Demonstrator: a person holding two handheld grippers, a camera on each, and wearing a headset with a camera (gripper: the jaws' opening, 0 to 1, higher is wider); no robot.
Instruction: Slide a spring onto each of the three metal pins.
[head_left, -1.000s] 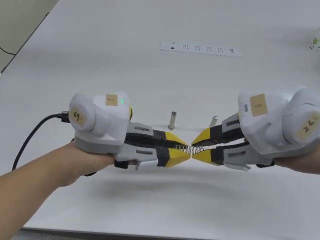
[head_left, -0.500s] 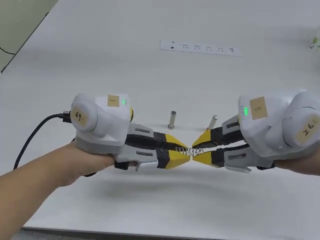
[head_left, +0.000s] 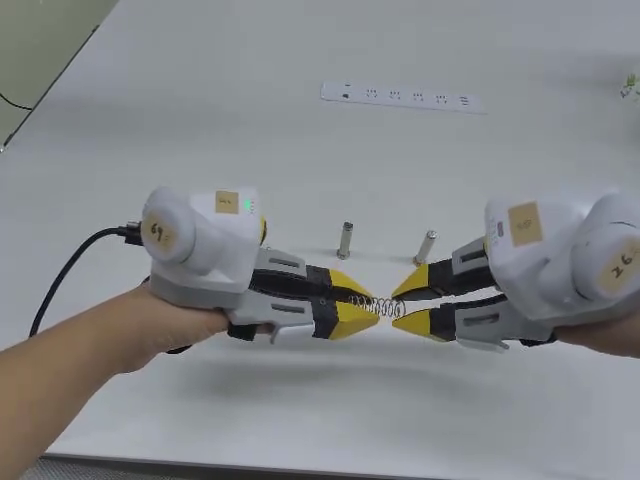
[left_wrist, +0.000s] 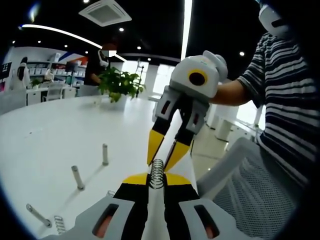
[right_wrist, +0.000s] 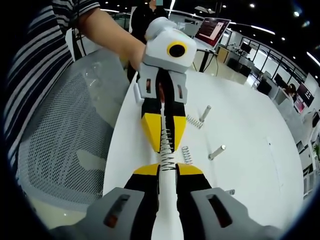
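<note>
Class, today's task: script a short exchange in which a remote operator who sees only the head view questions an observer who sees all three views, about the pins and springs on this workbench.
Operator: I see one pin and a second pin. Is there a third?
Observer: Yes. The left gripper view shows a third pin, nearest that camera.
Operator: Are there springs besides the held spring?
Observer: Yes. The right gripper view shows two lying loose on the table: a far spring and a near spring.
</note>
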